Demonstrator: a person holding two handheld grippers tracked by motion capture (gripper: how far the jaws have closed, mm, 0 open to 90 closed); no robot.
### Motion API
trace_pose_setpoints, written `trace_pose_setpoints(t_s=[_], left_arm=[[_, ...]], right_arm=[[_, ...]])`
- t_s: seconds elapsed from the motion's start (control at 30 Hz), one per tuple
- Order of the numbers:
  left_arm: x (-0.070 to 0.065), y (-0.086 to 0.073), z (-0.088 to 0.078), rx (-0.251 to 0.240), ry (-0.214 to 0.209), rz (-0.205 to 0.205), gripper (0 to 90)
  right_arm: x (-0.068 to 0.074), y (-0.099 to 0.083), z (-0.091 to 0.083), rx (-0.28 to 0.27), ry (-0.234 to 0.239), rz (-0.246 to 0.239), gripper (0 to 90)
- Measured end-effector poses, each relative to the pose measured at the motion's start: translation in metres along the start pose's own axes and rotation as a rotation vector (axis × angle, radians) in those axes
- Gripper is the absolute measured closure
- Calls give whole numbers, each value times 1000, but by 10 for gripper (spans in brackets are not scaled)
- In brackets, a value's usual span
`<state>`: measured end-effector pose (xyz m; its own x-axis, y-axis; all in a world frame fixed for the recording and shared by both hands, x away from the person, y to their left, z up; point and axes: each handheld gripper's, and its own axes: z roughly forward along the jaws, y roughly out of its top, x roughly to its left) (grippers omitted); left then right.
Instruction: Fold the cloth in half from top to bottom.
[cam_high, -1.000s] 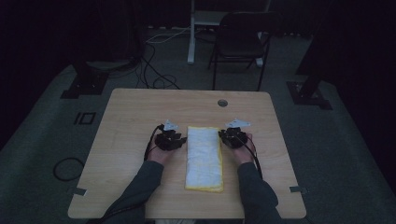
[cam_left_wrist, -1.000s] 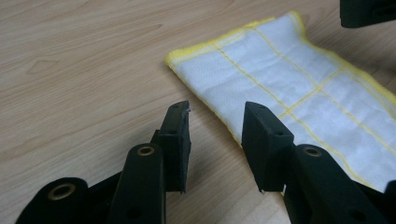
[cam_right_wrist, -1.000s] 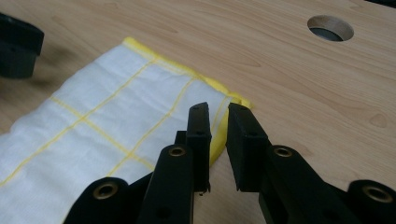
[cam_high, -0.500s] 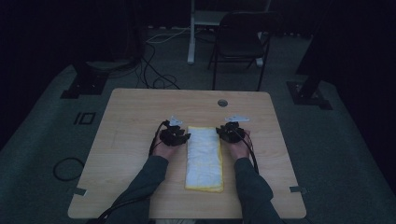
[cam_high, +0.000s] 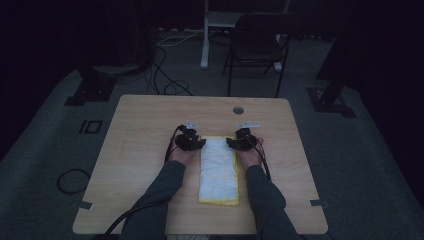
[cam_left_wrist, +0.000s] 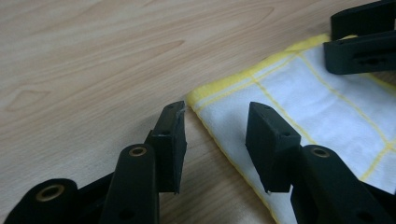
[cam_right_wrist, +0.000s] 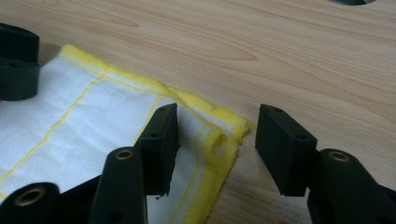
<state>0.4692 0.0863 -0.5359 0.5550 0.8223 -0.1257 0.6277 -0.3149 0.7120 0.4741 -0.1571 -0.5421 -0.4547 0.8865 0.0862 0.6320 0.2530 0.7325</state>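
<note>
Scene: a person sits at a wooden desk (cam_high: 145, 150) in a dim room, a hand-held gripper in each hand, both at the far end of a folded cloth (cam_high: 218, 170).
Cloth: white with yellow lines and a yellow border, folded into a long strip, lying flat near the middle of the desk, its long side running away from the person.
Left hand-held gripper (cam_high: 192, 142): at the far left corner of the cloth. In the left gripper view (cam_left_wrist: 215, 135) its jaws stand partly open and have just been opening; the cloth's corner (cam_left_wrist: 243, 107) lies in the gap between them. The left pad (cam_left_wrist: 170, 140) sits over bare wood just beside the yellow edge; the right pad (cam_left_wrist: 268, 140) is over the white cloth. Neither pad presses on the fabric.
Right hand-held gripper (cam_high: 240, 143): at the far right corner. In the right gripper view (cam_right_wrist: 215, 140) its jaws are partly open and have just been opening; the rumpled, thick yellow corner (cam_right_wrist: 224, 135) lies loose between them. The left pad (cam_right_wrist: 159, 140) is over the cloth, the right pad (cam_right_wrist: 285, 144) over wood, clear of the border. Nothing is gripped.
Other gripper seen across: each gripper view shows the opposite gripper's black jaws at the far corner of the cloth.
Arms: both forearms in grey sleeves (cam_high: 165, 195) come in from the near edge, one on either side of the cloth.
Desk detail: a round cable hole (cam_high: 238, 109) lies beyond the cloth, near the far edge.
Background: a dark chair (cam_high: 257, 47) stands on the floor past the desk.
</note>
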Motion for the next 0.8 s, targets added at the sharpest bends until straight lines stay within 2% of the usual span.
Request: trace_pose_setpoints(t_s=[0.3,0.37,0.53,0.7,0.8], left_arm=[[-2,1,7,-14,-1,-6,582],[-4,0,8,-18,-10,4,588],[-3,2,8,-6,-13,-2,664],[-4,3,8,0,-11,-3,697],[-6,4,9,9,-12,-9,733]], right_arm=[[2,3,1,16,1,-23,523],[2,3,1,17,7,-27,553],[4,3,1,20,13,-43,600],[4,3,1,22,18,-45,626],[5,3,1,22,25,-47,673]])
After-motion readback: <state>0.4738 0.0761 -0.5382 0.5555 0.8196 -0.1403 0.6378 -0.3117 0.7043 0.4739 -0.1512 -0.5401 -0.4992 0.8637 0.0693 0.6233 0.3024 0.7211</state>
